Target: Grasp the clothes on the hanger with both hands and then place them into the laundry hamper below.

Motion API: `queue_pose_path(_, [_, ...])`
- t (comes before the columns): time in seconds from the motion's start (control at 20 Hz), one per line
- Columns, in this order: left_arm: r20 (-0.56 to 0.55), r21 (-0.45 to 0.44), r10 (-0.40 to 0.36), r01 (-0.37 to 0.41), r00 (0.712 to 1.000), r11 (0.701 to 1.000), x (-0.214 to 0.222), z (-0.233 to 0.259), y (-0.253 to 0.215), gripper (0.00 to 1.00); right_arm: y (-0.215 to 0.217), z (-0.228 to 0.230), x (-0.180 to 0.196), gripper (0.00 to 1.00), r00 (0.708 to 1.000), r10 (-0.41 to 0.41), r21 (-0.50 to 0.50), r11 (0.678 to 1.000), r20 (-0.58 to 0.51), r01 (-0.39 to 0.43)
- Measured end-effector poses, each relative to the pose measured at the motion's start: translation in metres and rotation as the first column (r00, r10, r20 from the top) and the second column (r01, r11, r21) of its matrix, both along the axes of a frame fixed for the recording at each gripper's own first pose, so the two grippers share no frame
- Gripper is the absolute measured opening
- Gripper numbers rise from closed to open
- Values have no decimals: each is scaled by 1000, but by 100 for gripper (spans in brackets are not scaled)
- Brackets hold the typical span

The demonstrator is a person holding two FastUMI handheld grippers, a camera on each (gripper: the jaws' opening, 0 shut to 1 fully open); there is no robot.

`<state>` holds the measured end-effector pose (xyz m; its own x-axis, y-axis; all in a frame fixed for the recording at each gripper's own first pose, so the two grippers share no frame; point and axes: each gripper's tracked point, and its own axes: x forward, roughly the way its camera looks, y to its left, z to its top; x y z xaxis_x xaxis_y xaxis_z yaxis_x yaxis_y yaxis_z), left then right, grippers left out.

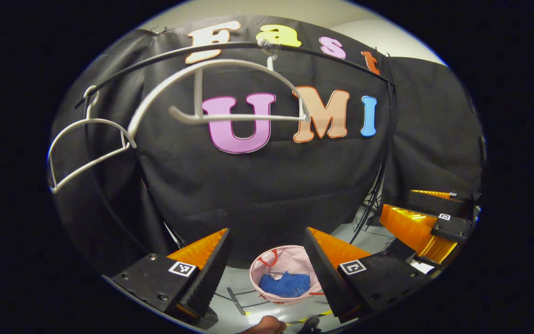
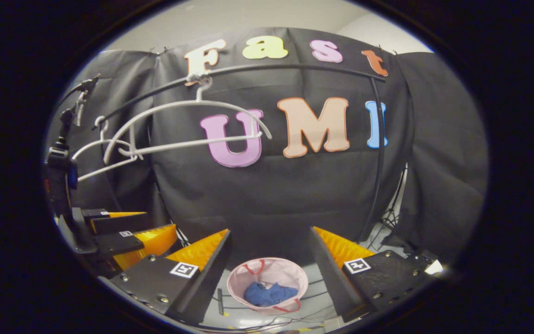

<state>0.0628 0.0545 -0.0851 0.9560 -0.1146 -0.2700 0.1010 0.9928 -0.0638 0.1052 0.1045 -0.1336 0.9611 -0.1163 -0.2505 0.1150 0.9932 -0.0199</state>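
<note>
Task status, judged from present layout: effectively complete. The blue garment [image 1: 288, 284] lies inside the pink laundry hamper [image 1: 290, 264], which stands on the floor below the rail [image 1: 230, 46], and the near white hanger [image 1: 220, 93] on that rail carries nothing. A second white hanger [image 1: 86, 148], further along the rail toward the left of the left gripper view, is likewise bare. No other clothing is visible on either hanger, so nothing appears left to transfer; the only remaining action, in my assessment, would be to draw both tools back. Left gripper [image 1: 267, 264]: jaws spread wide, nothing between them, held well above the hamper, which shows through the gap. Right gripper [image 2: 269, 260]: jaws equally wide apart, empty, also held high with the hamper framed between its fingers; the same tool shows at the right edge of the left gripper view. Condition of the garment: crumpled into a loose heap at the bottom of the hamper, folds irregular, wholly within the rim with no part draped over the edge as far as can be seen. The hamper stands upright, mouth open, red handles [image 2: 253, 268] at the rim. Cables and stand legs lie on the floor beside it, apart from the garment
</note>
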Motion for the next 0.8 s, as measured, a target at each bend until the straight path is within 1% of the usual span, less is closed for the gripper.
queue_pose_path(0.1, [66,-10,5,-4,998,1000,-7,25,5,97,10,18,-5,99,998,23,1,1000,51,-23])
queue_pose_path(0.2, [137,-39,17,-12,990,999,-19,50,15,96,11,35,-8,100,995,31,8,999,98,-32])
queue_pose_path(0.25, [165,-48,18,-11,986,999,-22,62,15,97,13,42,-11,99,992,31,20,999,120,-34])
queue_pose_path(0.35, [218,-30,13,-7,976,1000,-28,82,21,95,6,52,-22,99,991,16,48,999,136,-22])
queue_pose_path(0.4, [246,-14,8,-4,969,1000,-31,92,23,96,2,58,-27,100,989,0,53,999,147,-8])
queue_pose_path(0.5, [295,14,-9,5,955,1000,-35,108,21,97,-12,69,-37,99,984,-23,43,999,177,16])
queue_pose_path(0.6, [304,32,-26,17,952,999,-41,111,17,96,-22,73,-46,98,981,-21,19,1000,191,18])
queue_pose_path(0.75, [292,42,-43,32,955,999,-52,109,8,97,-34,75,-62,99,979,-2,-33,999,203,9])
queue_pose_path(0.8, [285,41,-42,32,958,999,-54,105,6,95,-38,76,-67,92,978,2,-46,999,208,8])
